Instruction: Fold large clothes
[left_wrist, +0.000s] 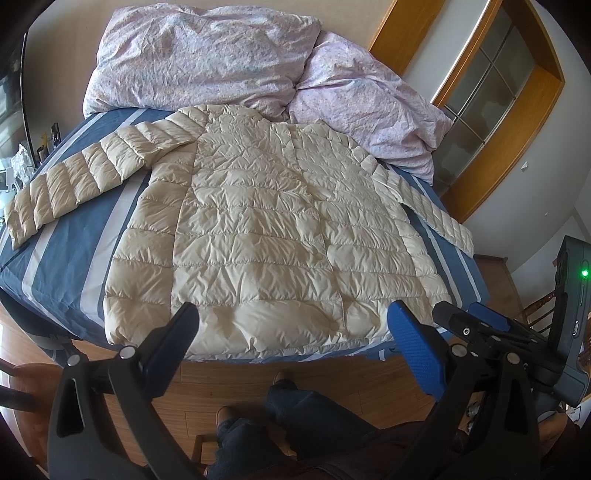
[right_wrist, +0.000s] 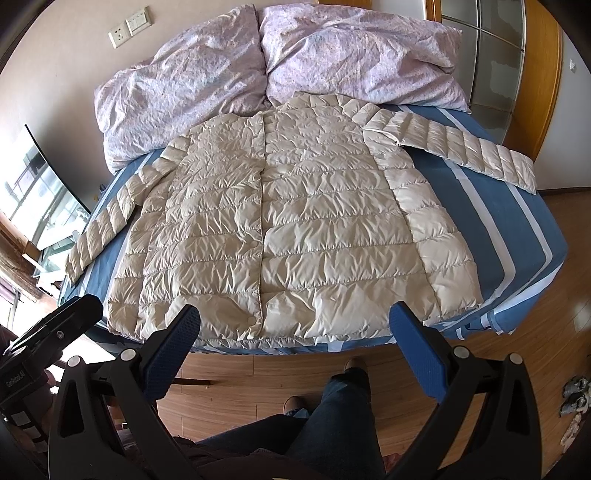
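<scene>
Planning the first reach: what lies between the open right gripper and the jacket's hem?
Nothing blocks it: the right wrist view shows only wooden floor and the bed's edge between right gripper and jacket.

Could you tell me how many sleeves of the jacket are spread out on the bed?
2. The left sleeve stretches toward the bed's left edge; the right sleeve stretches toward its right edge. Neither is folded over the puffer jacket.

White lettering reading "GenRobot.AI" runs along the black body of the left gripper (right_wrist: 22, 373), seen at the left edge of the right wrist view, well left of the cream jacket's hem. Nothing else is legible.
</scene>
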